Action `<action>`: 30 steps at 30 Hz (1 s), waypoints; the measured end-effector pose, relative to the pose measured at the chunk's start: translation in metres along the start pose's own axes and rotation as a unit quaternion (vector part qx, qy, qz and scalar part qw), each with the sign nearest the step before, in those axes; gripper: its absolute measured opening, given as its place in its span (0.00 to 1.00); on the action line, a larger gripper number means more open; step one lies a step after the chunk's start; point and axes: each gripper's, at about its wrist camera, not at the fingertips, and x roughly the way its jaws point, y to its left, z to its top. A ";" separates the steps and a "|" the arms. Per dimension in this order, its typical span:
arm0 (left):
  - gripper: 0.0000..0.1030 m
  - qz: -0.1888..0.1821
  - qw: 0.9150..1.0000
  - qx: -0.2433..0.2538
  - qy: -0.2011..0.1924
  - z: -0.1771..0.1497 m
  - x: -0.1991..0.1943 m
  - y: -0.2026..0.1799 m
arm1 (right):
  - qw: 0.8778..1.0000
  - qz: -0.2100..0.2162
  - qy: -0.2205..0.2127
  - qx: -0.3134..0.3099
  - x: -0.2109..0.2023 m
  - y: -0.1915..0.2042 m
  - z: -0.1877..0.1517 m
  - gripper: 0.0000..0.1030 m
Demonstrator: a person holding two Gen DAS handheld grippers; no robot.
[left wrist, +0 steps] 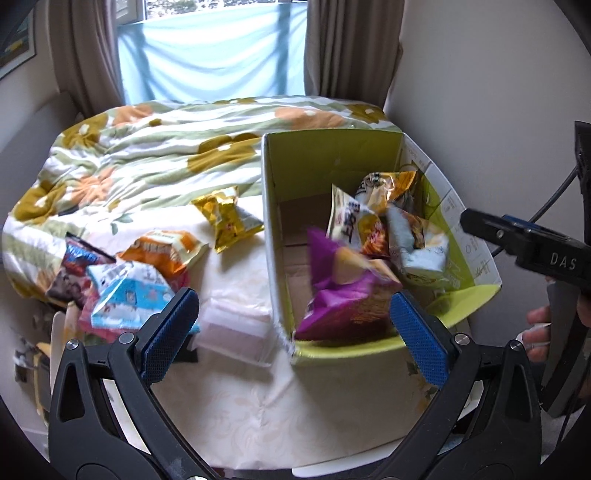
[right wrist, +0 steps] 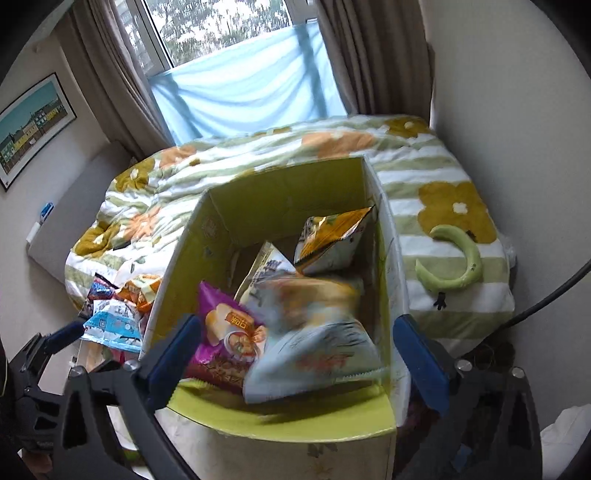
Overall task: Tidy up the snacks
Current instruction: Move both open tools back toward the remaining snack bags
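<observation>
Jaws spread wide, both grippers above box (right wrist: 280, 192).

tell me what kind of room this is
Most likely a bedroom: a bed under a floral quilt, a curtained window behind it, and a framed picture on the wall.

A bed (right wrist: 424, 173) under a striped quilt with orange and mustard flowers (left wrist: 155, 155) runs back to a window (right wrist: 221, 26) hung with pale blue cloth (left wrist: 207, 59) between brown curtains (right wrist: 373, 55), a green crescent cushion (right wrist: 458, 258) lying on it and a framed picture (right wrist: 33, 129) on the left wall.
</observation>
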 end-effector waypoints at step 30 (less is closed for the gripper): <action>0.99 0.055 0.996 -0.057 -0.050 -0.043 -0.097 0.143 | 0.993 0.070 -0.055 -0.073 -0.047 0.132 -0.017 1.00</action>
